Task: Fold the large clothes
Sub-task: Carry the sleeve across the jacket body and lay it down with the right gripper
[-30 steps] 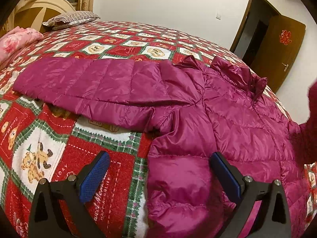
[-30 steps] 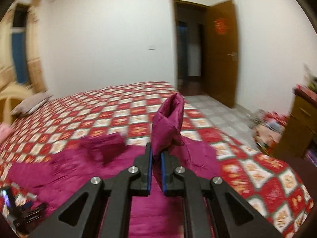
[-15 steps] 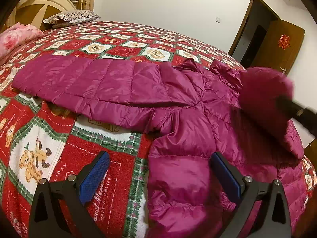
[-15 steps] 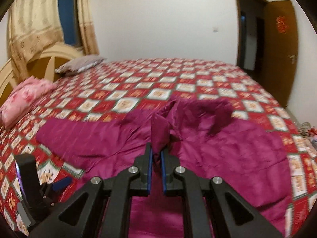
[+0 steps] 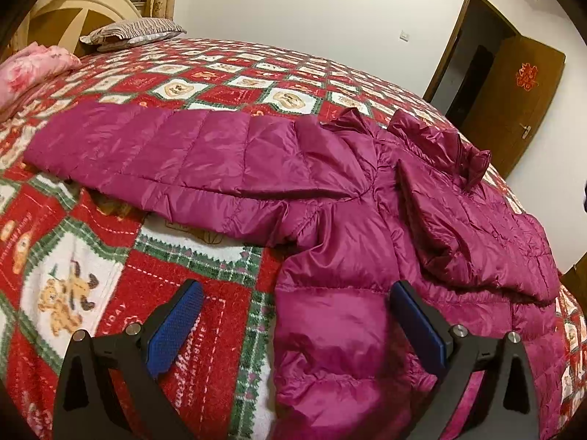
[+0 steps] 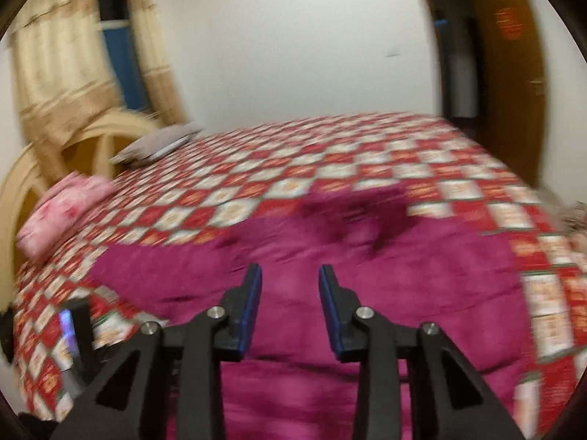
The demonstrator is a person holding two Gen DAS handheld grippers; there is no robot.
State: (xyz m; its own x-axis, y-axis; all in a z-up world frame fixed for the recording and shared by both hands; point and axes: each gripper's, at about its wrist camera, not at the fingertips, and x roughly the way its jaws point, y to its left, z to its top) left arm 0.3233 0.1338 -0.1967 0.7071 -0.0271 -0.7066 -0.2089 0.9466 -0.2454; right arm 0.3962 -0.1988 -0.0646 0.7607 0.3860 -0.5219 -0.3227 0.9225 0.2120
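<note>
We see the right gripper (image 6: 290,275) with jaws just parted, nothing between the blue pads, hanging above the magenta puffer jacket (image 5: 367,227); that view is blurred. The left gripper (image 5: 297,304) stands spread wide, one pad over the bedspread (image 5: 205,84), the other over the jacket's lower body, gripping nothing. One jacket, spread on the red checked bedspread: one sleeve (image 5: 146,154) stretched flat to the left in the left wrist view, the other sleeve (image 5: 440,212) folded across the chest. Two pillows at the headboard: one grey striped pillow (image 5: 132,31), one pink pillow (image 5: 29,69).
</note>
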